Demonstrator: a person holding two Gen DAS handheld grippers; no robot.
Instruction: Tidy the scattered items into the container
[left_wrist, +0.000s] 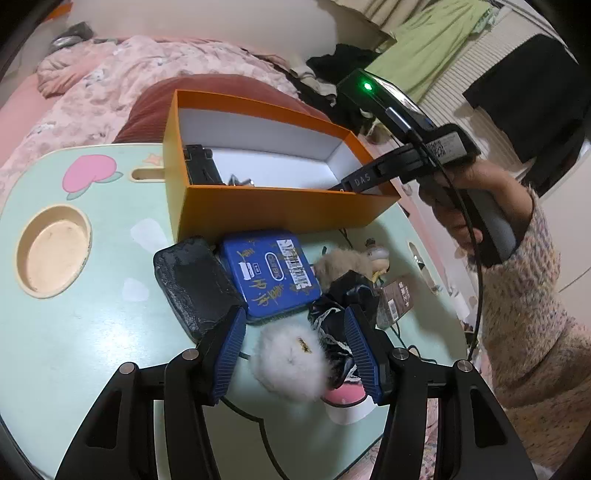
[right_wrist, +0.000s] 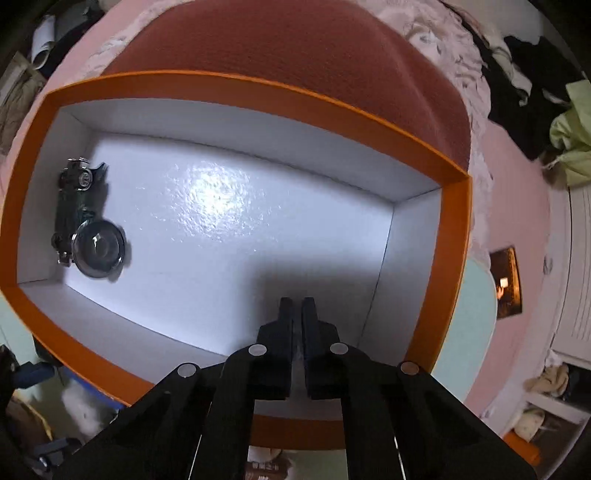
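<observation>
An orange box (left_wrist: 280, 210) with a white inside stands at the table's far side. A dark metal gadget with a round lens (right_wrist: 85, 218) lies at its left end. My right gripper (right_wrist: 298, 304) points down into the box (right_wrist: 258, 88), shut with nothing between its fingers; from the left wrist view it (left_wrist: 343, 186) dips over the box's right end, held by a hand. My left gripper (left_wrist: 295, 350) is open, its blue pads (left_wrist: 229, 354) on either side of a white fluffy pom-pom (left_wrist: 288, 362) without pressing it.
In front of the box lie a black case (left_wrist: 195, 284), a blue tin (left_wrist: 269, 273), a brown furry toy (left_wrist: 343, 262), a black lacy bundle (left_wrist: 343, 295) and a brown packet (left_wrist: 395, 299). The mint table has a round cup recess (left_wrist: 55, 251). A red cushion (left_wrist: 229, 88) and a bed lie behind.
</observation>
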